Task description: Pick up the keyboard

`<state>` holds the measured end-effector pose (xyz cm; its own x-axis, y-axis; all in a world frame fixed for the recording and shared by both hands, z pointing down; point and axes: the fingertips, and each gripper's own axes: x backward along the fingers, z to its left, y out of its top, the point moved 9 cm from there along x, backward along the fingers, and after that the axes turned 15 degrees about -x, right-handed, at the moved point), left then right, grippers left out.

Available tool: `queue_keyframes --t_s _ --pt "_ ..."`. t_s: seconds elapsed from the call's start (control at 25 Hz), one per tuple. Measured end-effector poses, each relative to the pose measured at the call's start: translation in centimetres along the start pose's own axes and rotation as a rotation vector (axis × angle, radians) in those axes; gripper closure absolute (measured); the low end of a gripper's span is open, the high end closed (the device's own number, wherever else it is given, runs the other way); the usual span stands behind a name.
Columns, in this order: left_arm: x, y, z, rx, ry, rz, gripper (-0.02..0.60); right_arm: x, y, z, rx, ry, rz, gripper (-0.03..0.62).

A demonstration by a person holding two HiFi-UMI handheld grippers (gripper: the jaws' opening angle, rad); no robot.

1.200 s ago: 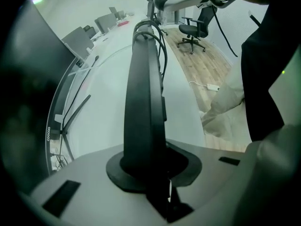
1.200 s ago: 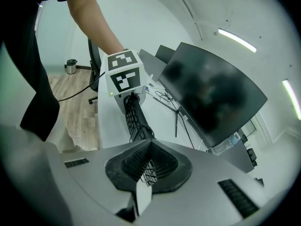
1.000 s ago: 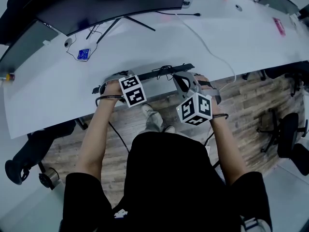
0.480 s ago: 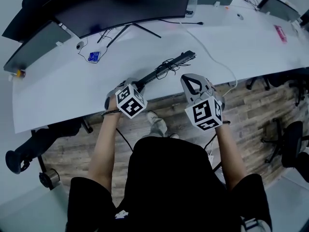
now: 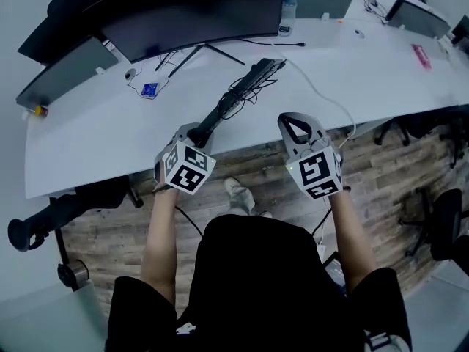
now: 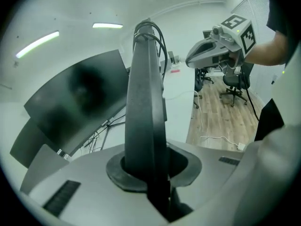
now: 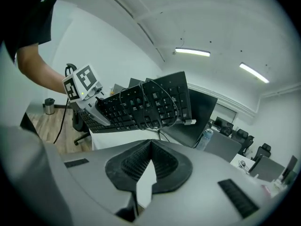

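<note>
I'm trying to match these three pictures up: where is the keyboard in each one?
Head view: the keyboard slants across the centre, over the white desk.
Left gripper view: seen edge-on, a dark upright bar in the middle.
Right gripper view: keys facing the camera, left of centre.
Shared landmark: the big dark monitor.

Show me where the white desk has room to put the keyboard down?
Two bare patches on the desk: the left stretch between the small blue item and the front edge, and the right stretch between the white cable and the pink item. It is crowded under the monitor, with stand legs and wires. The left gripper holds the keyboard.
</note>
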<state>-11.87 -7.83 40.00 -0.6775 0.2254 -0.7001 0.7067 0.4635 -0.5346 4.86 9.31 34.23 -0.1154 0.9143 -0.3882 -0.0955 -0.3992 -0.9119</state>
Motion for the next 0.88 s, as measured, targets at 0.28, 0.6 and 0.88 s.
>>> queue_keyframes --t_s 0.28,0.6,0.88 --pt "4.6 1.9 -0.5 0.138 0.082 -0.105 0.505 2.4 1.4 0.3 -0.118 -0.028 -0.098 0.588" --pt "9.9 4.5 -1.8 0.211 0.213 -0.181 0.505 4.8 2.9 1.7 -0.166 -0.001 -0.169 0.588" --pt "13.3 5.9 -2.2 0.235 0.253 -0.274 0.505 6.5 4.6 3.2 -0.239 0.019 -0.262 0.588"
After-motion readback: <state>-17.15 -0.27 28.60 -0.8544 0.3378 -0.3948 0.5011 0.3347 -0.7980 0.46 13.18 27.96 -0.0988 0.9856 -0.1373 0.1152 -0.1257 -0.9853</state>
